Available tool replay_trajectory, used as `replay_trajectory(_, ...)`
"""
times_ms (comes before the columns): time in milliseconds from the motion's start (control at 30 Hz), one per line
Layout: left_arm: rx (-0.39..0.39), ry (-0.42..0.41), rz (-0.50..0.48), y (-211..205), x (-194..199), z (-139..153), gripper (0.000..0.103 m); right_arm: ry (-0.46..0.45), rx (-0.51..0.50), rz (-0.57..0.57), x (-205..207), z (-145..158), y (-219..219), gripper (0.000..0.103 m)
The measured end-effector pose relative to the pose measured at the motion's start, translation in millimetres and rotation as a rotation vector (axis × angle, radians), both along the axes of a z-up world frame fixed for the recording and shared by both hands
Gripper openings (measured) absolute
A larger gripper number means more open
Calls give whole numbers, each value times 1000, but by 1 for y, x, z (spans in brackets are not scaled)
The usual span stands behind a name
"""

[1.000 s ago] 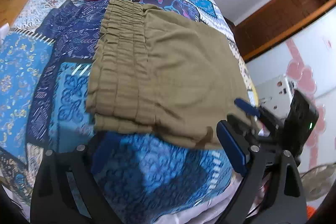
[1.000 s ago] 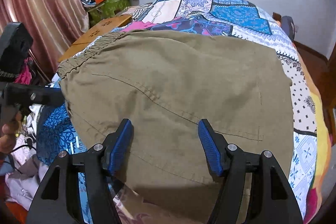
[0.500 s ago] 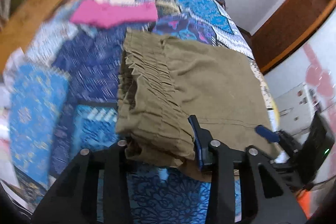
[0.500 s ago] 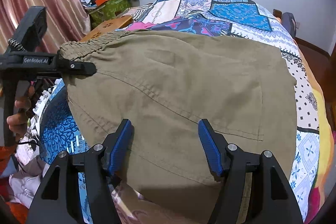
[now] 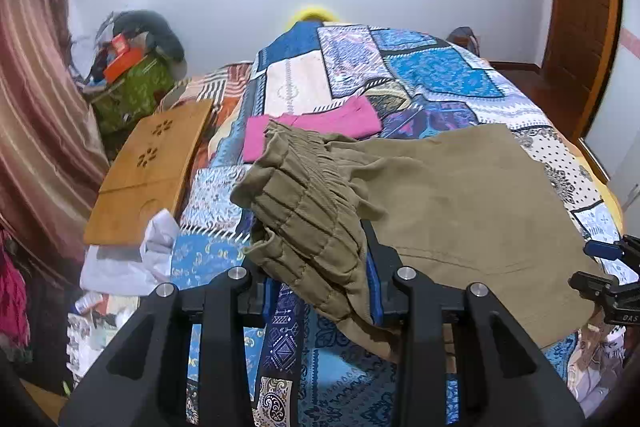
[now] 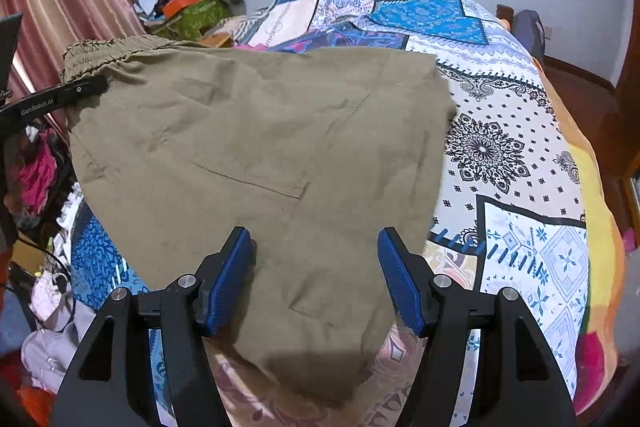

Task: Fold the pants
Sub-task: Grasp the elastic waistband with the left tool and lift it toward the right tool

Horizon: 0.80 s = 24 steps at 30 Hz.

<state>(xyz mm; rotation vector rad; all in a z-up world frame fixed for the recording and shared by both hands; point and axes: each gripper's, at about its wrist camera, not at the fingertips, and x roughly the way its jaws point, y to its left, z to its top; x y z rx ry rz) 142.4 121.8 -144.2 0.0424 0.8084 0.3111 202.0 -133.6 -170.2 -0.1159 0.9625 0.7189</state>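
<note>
Waistband pinched, lifted off bed.
Your left gripper (image 5: 320,283) has just closed on the pants (image 5: 460,195) waistband; your right gripper (image 6: 316,275) apparently straddles fabric, jaws apart.

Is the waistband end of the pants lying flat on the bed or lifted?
Lifted: the left gripper pinches the bunched waistband clear of the bedspread.

Bed w/ patchwork quilt (image 5: 432,75), olive pants (image 5: 460,195) spread on it, pink cloth (image 5: 320,125) behind, wooden tray (image 5: 148,167) at edge
</note>
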Motion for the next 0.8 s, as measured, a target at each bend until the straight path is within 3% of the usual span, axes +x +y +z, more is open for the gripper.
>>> replay_trajectory(233,58,-67,-127,-50,10,24,34,-30,-5,-51,-3,7,-19,62)
replay_trajectory(433,17,-97,-258,-94,26,39,30,-15,-14,-103,2,1,-41,62)
replay_trajectory(633,-58,-56,-386,-140,48,37,29,23,17,-129,5,-10,-53,63)
replay_trajectory(800,-95,19,-479,-180,62,13,29,23,26,-125,6,-10,-53,63)
